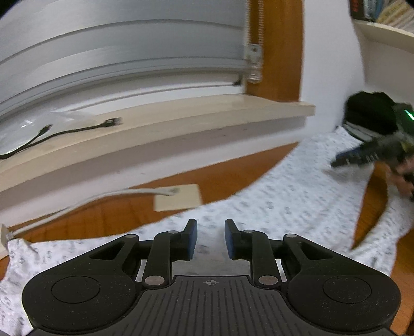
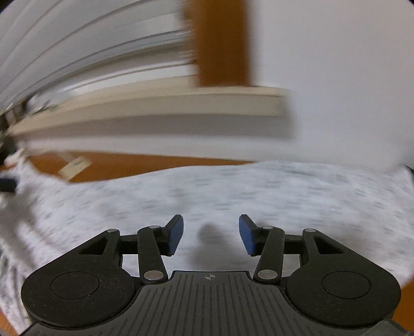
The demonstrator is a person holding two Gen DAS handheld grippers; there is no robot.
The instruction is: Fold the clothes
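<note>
Garment (image 1: 284,201): white, grey-speckled, spread flat on orange table (image 1: 227,178). Left gripper (image 1: 211,239): over its near edge, fingers parted, nothing between them. Right gripper (image 2: 211,234): over the cloth, fingers spread wide, empty; view blurred. Sill (image 1: 181,116), far: black cable (image 1: 75,130).

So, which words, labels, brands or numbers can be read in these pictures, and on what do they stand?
None can be read.
Book spines on the shelf: lettering too blurred to read.
Grey marks printed on the white garment: too blurred to tell whether they are letters.
</note>
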